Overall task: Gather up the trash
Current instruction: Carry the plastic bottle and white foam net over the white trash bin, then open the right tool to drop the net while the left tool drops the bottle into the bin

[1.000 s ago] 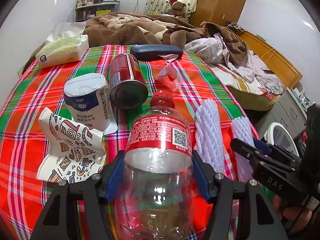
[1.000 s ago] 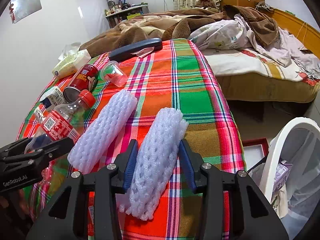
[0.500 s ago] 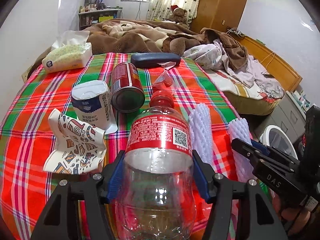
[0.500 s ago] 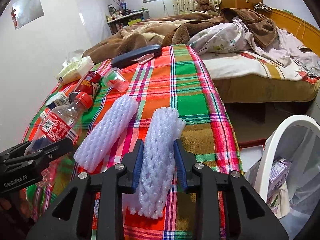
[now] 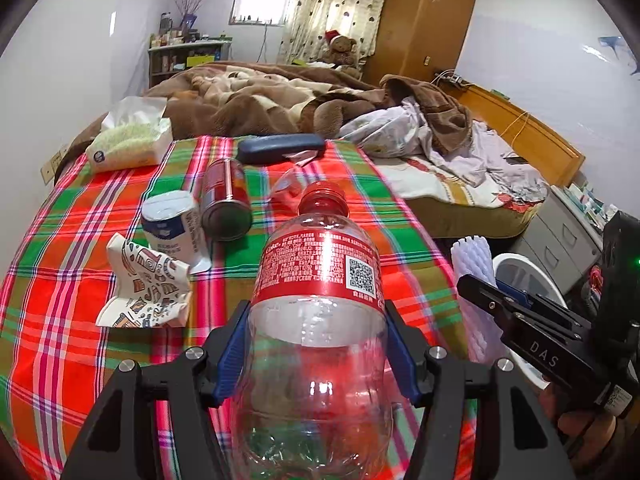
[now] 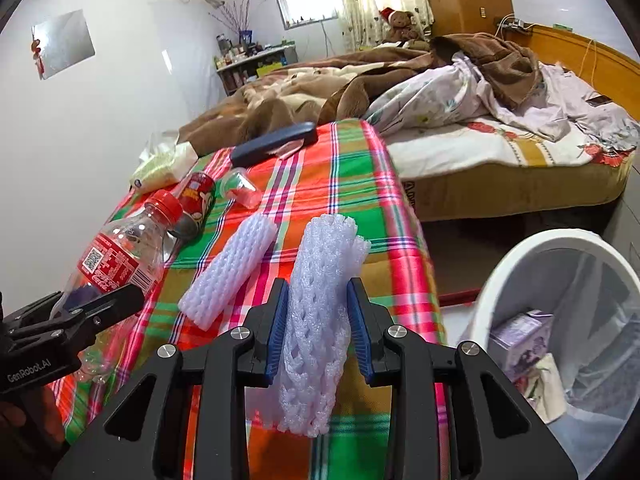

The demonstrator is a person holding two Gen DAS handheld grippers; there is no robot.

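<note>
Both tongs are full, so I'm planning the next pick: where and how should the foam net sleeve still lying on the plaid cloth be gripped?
Grip the foam net sleeve across its middle, coming from above with the pads on its two long sides. It lies flat and slanted on the plaid cloth, soft and squashable, with free space along both sides.

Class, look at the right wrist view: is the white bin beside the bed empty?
No. The white bin already holds a purple carton and some crumpled paper inside its clear liner.

The right hand-held gripper [image 5: 520, 320] reads "DAS", the left hand-held gripper [image 6: 72, 316] "GenRobot.AI".
</note>
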